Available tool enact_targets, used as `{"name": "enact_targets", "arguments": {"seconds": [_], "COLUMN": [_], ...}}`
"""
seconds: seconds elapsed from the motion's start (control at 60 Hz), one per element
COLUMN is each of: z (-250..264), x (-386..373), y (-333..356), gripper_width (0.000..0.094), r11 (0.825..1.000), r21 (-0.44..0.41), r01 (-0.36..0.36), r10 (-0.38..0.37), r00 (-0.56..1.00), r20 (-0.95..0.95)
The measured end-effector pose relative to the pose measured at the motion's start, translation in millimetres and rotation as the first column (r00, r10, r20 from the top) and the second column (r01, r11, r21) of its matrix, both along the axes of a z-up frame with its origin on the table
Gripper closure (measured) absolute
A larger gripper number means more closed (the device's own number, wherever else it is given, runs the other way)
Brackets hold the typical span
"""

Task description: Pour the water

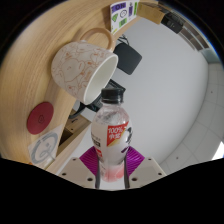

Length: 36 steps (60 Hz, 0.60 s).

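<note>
Currently your gripper clenched on bottle, both pads pressing bottle base. Bottle long axis runs forward along fingers, cap leading. Mug lies just beyond cap, slightly left, mouth facing bottle.

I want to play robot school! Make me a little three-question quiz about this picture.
1. True or false: the bottle has a black cap.
2. What is the gripper doing? A) holding the bottle B) holding the mug C) holding nothing
3. Fill in: the mug lies tipped with its opening facing the ____.

Key: 1 true. 2 A: both fingers press the bottle's sides. 3 bottle.
</note>
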State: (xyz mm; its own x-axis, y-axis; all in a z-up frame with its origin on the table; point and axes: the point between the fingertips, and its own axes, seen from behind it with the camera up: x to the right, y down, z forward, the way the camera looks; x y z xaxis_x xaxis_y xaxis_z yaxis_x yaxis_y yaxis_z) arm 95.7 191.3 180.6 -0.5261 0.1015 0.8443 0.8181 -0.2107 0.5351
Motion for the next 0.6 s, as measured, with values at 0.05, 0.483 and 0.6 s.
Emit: {"name": "enact_targets", "arguments": {"seconds": [0.05, 0.483, 0.6], "z": [-4, 44, 38], "x": [0, -6, -5], "y": [2, -23, -31], "gripper_width": [0.0612, 0.0610, 0.0611], "r11": [1.000, 0.998, 0.999], "r21": [-0.007, 0.062, 0.034], "r01": [-0.004, 0.011, 0.029], "r10": [0.004, 0.052, 0.034], "r00": [1.000, 0.404, -0.011], "r20": [0.010, -0.913, -0.999]}}
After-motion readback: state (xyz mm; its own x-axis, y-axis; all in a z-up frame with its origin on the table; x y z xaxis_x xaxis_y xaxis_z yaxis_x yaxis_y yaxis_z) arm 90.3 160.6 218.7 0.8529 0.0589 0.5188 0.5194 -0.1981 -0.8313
